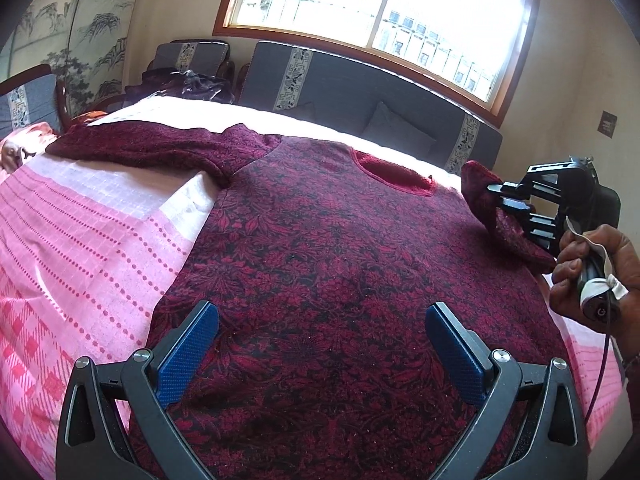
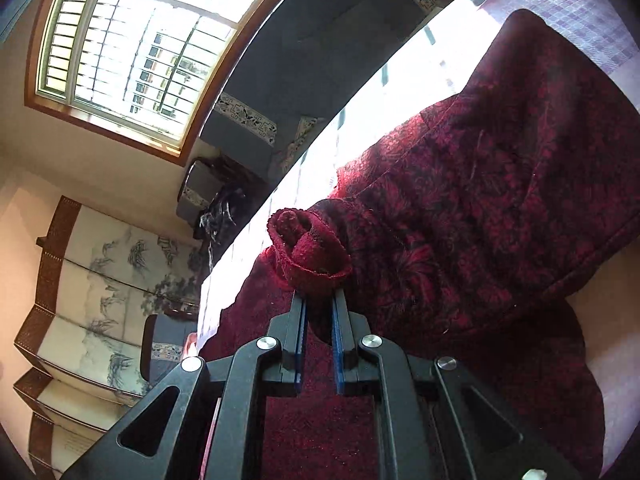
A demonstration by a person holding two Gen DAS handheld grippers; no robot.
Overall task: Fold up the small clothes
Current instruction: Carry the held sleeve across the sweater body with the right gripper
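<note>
A dark red floral sweater (image 1: 340,260) lies spread flat on a pink bed cover (image 1: 80,240), neck hole toward the window. Its left sleeve (image 1: 152,144) stretches out to the left. My left gripper (image 1: 322,322) is open, hovering over the sweater's lower body, with blue pads (image 1: 188,356) wide apart. My right gripper (image 1: 500,196) is shut on the right sleeve's cuff (image 2: 308,256) and holds it lifted above the sweater's right shoulder. In the right wrist view the right gripper (image 2: 319,300) pinches the folded cuff and the sleeve (image 2: 480,208) drapes away to the right.
A grey sofa (image 1: 360,96) with patterned bands stands behind the bed under a bright window (image 1: 380,12). A painted folding screen (image 1: 72,40) stands at the left. Dark clothing (image 1: 188,84) lies heaped on a chair behind the bed.
</note>
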